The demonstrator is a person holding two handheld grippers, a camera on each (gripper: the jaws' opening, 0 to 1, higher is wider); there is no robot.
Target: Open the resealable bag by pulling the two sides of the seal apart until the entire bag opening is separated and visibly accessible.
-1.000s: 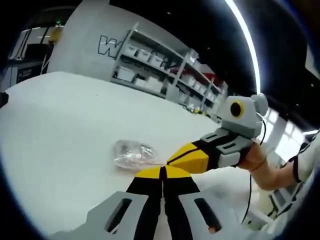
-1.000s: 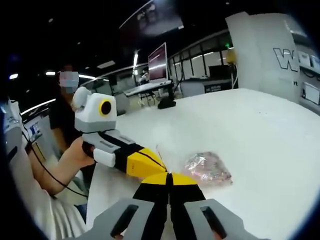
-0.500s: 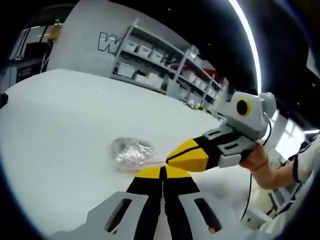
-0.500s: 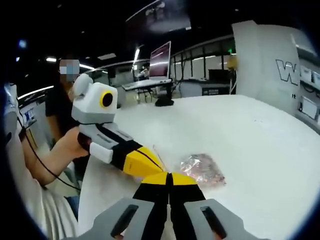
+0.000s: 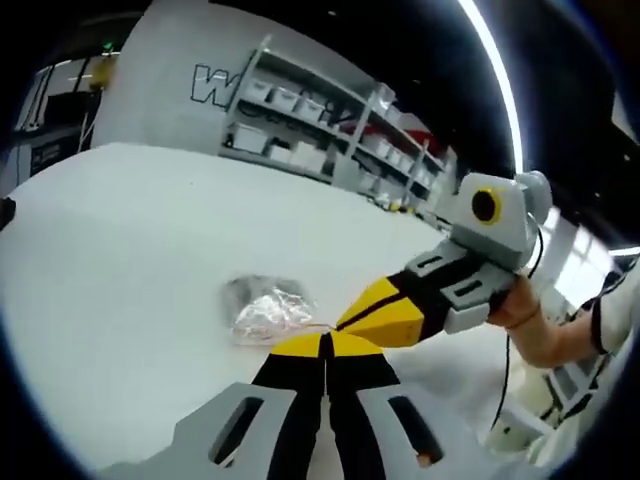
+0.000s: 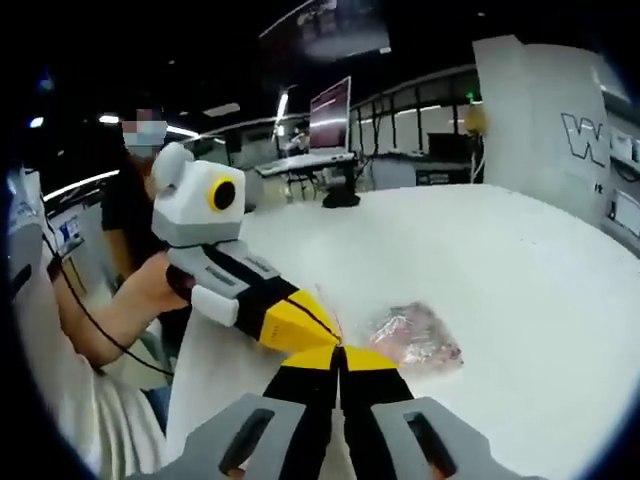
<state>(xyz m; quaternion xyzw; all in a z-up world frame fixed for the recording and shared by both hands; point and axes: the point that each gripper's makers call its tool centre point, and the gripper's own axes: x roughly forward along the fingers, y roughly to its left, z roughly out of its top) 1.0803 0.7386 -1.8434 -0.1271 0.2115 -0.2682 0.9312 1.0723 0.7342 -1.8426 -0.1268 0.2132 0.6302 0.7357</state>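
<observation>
On the white table (image 5: 120,250), both views:

Resealable bag (image 5: 268,308): clear, crumpled, pinkish contents inside; flat on the table surface just beyond the two gripper tips. In the right gripper view, bag (image 6: 415,338) lying ahead and slightly right of the tips.

Bag edge: a thin strip of film running from the bag body toward the meeting point of the two grippers, in the left gripper view; exact contact with either tip too small to resolve.

Left gripper (image 5: 325,341): yellow-tipped jaws pressed together with no gap between them, rising from the bottom of its own view, tip just short of the bag; seen again from the side in the right gripper view (image 6: 330,335), entering from the left, held in a hand (image 6: 165,290). Film possibly pinched between the jaws, not confirmable.

Right gripper (image 6: 340,352): jaws likewise clamped flat against each other; in the left gripper view (image 5: 345,320) entering from the right, yellow tip touching or nearly touching the left gripper's tip.

Relative position: both tips converging at the near end of the bag, bag body resting beyond them.

Background: shelving (image 5: 330,130) with bins against a white wall.
</observation>
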